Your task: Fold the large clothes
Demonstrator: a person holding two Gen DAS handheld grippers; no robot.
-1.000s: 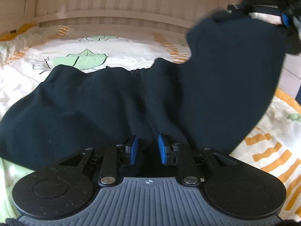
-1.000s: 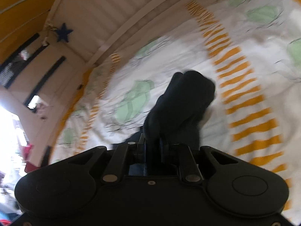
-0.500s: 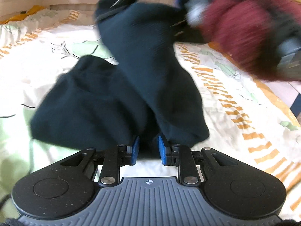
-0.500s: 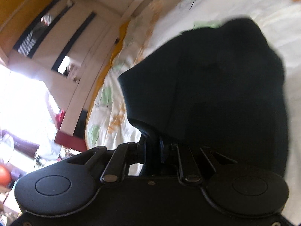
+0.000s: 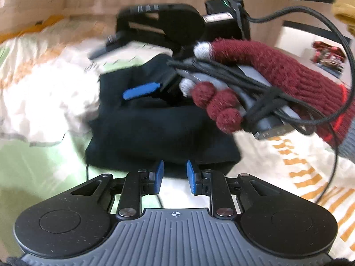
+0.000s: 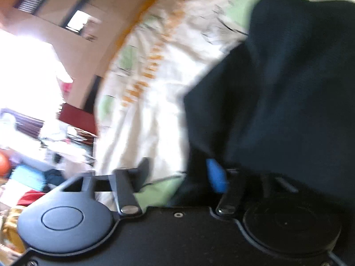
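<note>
The right gripper (image 6: 177,173) has just been opened: a second ago its jaws were clamped on a lifted flap of the dark garment (image 5: 155,128), and now they stand wide apart, with the cloth draped against the blue pad at about three o'clock but no longer pressed between the two. The flap has been carried across and laid over the rest, so that the garment, spread broadly a second ago, is now seen from the left wrist as a compact, doubled bundle on the patterned bedsheet (image 5: 44,102), just beyond the left gripper (image 5: 174,177). The left gripper's jaws are kept narrow; the near edge of the bundle lies at their tips, at twelve o'clock, yet whether cloth is actually pinched there cannot be told (the view is blurred and the gap looks bare lower down). The gloved hand (image 5: 266,82) holding the right gripper is seen at two o'clock, above the bundle. One fold is judged complete; a further fold or smoothing probably remains.
</note>
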